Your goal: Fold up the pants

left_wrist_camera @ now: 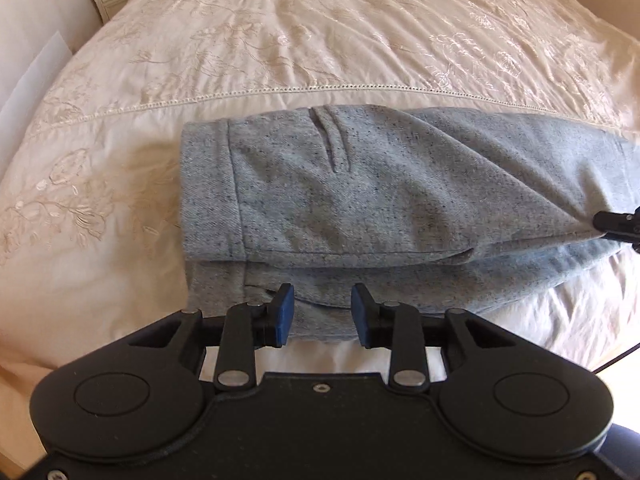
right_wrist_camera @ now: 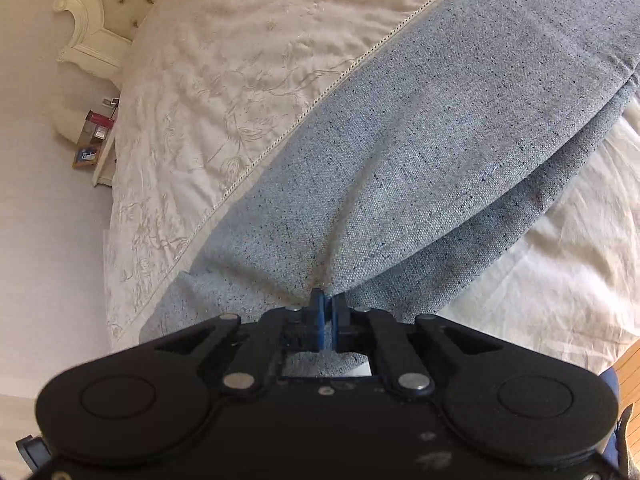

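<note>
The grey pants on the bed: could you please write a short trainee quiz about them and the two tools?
1. True or false: the left tool is clamped on the grey pants.
2. Which tool pinches the fabric? A) left B) right C) neither
3. Fill in: the pants lie on a cream ____.

Key: 1 false, its pads stand apart above the waistband end; 2 B, the right tool grips a fold; 3 bedspread.

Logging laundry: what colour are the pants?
Light grey-blue pants with dark flecks, clearest in the right wrist view.
</note>
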### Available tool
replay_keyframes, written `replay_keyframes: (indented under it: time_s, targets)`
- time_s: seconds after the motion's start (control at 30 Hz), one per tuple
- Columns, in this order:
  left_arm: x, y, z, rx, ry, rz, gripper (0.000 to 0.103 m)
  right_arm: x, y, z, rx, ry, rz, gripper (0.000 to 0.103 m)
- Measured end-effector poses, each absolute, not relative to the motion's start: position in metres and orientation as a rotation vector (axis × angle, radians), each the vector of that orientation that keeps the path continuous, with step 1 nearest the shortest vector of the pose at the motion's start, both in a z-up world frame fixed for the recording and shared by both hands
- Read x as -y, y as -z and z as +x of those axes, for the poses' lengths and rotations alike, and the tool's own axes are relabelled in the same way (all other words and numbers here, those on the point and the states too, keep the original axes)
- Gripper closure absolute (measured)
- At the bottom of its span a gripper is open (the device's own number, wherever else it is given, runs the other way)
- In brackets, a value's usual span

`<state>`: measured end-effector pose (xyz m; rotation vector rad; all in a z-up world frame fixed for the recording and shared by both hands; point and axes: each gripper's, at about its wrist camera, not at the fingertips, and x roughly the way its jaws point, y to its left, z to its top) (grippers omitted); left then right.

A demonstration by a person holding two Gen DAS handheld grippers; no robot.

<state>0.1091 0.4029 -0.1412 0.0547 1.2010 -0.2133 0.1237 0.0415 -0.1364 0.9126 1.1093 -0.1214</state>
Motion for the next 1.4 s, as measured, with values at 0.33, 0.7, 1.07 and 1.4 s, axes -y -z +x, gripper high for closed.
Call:
replay_keyframes:
  time_s: [0.33,0.7,1.07,1.4]
  targets:
    - [-0.447,0.132,0.131,-1.097,-0.032,-0.037,0.049,-0.047,0.142,0.129,-1.138,0.108,0.873,0.098]
    - [-0.464,0.149,0.167,-1.156,0.045,-0.085,0.050,-0.050,0.144,0.133,-1.156,0.122,0.856,0.098]
    - [-0.453,0.107,0.170,-1.087,0.119,-0.091,0.098,-0.050,0.131,0.134,-1.143,0.120,0.821,0.098]
    - [-0.452,0.097,0.140,-1.160,0.129,-0.017,0.098,-0.051,0.156,0.116,-1.249,0.137,0.810,0.098]
